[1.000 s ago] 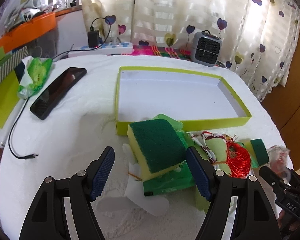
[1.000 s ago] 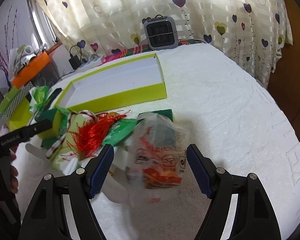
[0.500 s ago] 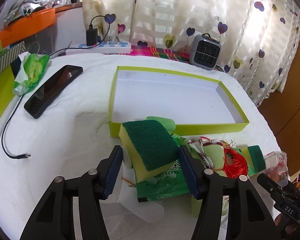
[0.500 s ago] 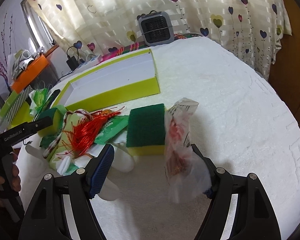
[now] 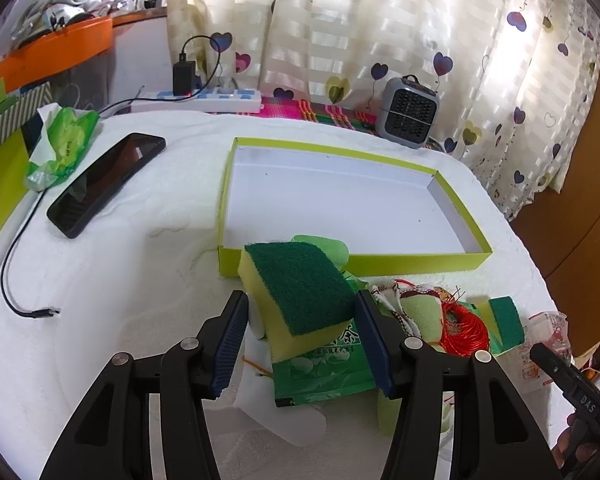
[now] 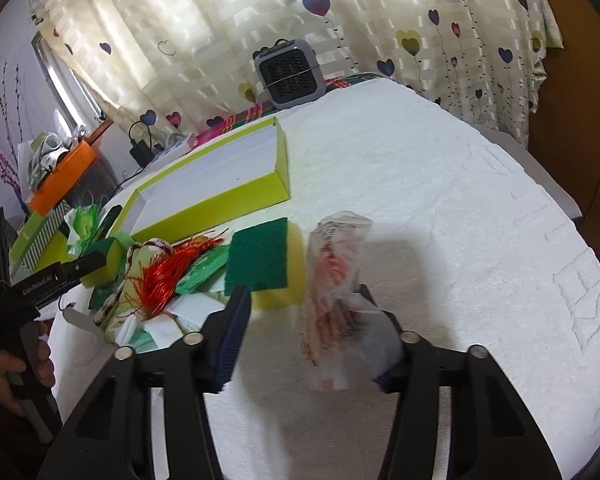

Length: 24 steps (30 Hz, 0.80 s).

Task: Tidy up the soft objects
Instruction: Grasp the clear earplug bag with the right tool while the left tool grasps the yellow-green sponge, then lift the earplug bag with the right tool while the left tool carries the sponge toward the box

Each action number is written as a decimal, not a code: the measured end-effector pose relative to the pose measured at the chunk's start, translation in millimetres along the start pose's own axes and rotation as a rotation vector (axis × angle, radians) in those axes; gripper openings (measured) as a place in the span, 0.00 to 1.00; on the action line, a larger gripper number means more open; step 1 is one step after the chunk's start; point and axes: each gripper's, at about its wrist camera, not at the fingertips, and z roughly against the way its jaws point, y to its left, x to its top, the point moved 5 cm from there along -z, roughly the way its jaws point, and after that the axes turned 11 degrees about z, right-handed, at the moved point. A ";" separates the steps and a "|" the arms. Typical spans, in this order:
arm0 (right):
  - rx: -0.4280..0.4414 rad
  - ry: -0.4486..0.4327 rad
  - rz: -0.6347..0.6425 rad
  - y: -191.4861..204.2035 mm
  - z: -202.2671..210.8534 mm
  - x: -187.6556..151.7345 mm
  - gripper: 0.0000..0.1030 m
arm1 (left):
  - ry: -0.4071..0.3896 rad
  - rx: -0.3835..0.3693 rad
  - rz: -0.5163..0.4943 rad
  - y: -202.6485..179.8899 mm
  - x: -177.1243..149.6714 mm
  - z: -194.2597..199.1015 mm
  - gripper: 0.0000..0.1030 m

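The left gripper (image 5: pixel 300 340) brackets a green-topped sponge (image 5: pixel 296 292) near the lime tray (image 5: pixel 380 264), jaws apart, possibly touching it, while only the right view shows the right gripper (image 6: pixel 304 336) gaping around a blurred plastic bag (image 6: pixel 334 304).
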 end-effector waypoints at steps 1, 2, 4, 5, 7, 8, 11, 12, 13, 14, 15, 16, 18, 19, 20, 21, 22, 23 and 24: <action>0.000 -0.002 -0.007 -1.4 0.2 0.0 0.41 | 0.001 -0.001 0.003 0.0 -0.1 0.1 0.52; 0.000 -0.002 -0.012 -2.4 -0.2 -0.1 0.32 | 0.001 -0.002 0.003 0.0 0.0 0.1 0.52; 0.006 -0.004 -0.017 -4.3 -0.4 -0.5 0.23 | 0.001 -0.003 0.006 0.0 -0.2 0.1 0.51; 0.012 -0.007 -0.017 -4.5 0.1 -0.6 0.23 | -0.001 -0.007 0.007 0.0 0.1 0.2 0.51; 0.013 -0.010 -0.012 -4.2 0.4 -0.8 0.22 | -0.002 -0.013 0.015 0.2 0.4 -0.2 0.49; 0.014 -0.011 -0.009 -3.7 0.7 -1.5 0.22 | -0.003 -0.016 0.019 0.3 0.4 -0.2 0.48; 0.016 -0.020 -0.005 -3.0 2.9 -1.5 0.21 | -0.018 -0.020 0.021 0.0 0.1 2.8 0.45; 0.013 -0.023 0.000 -2.9 3.9 -1.3 0.20 | -0.024 -0.021 0.023 1.6 0.2 4.0 0.44; 0.010 -0.027 0.007 -2.7 4.9 -0.9 0.20 | -0.029 -0.024 0.027 2.1 0.2 5.1 0.44; 0.008 -0.031 0.011 -2.4 5.9 -0.4 0.20 | -0.035 -0.030 0.032 3.2 0.6 6.8 0.43; 0.008 -0.034 0.014 -2.3 6.7 -0.5 0.19 | -0.039 -0.031 0.031 3.7 1.0 8.1 0.43; 0.010 -0.037 0.016 -2.1 7.6 0.1 0.19 | -0.043 -0.031 0.032 4.1 1.1 9.7 0.43; 0.013 -0.047 0.023 -1.1 10.4 2.0 0.18 | -0.048 -0.036 0.029 4.5 1.6 12.8 0.43; 0.013 -0.052 0.027 -0.4 11.8 3.1 0.18 | -0.052 -0.036 0.026 4.5 1.8 14.9 0.43; 0.014 -0.057 0.031 0.5 13.5 4.5 0.18 | -0.056 -0.035 0.023 4.6 2.2 16.5 0.43; 0.015 -0.064 0.035 1.4 15.5 6.0 0.18 | -0.060 -0.034 0.019 4.1 2.8 18.5 0.43; 0.013 -0.069 0.038 1.9 16.9 7.1 0.18 | -0.061 -0.039 0.019 3.8 3.1 20.5 0.43; 0.013 -0.077 0.039 2.4 19.1 8.9 0.18 | -0.063 -0.047 0.019 2.7 3.8 23.1 0.43; 0.014 -0.080 0.041 3.0 20.1 10.3 0.18 | -0.065 -0.049 0.018 2.8 4.1 24.8 0.43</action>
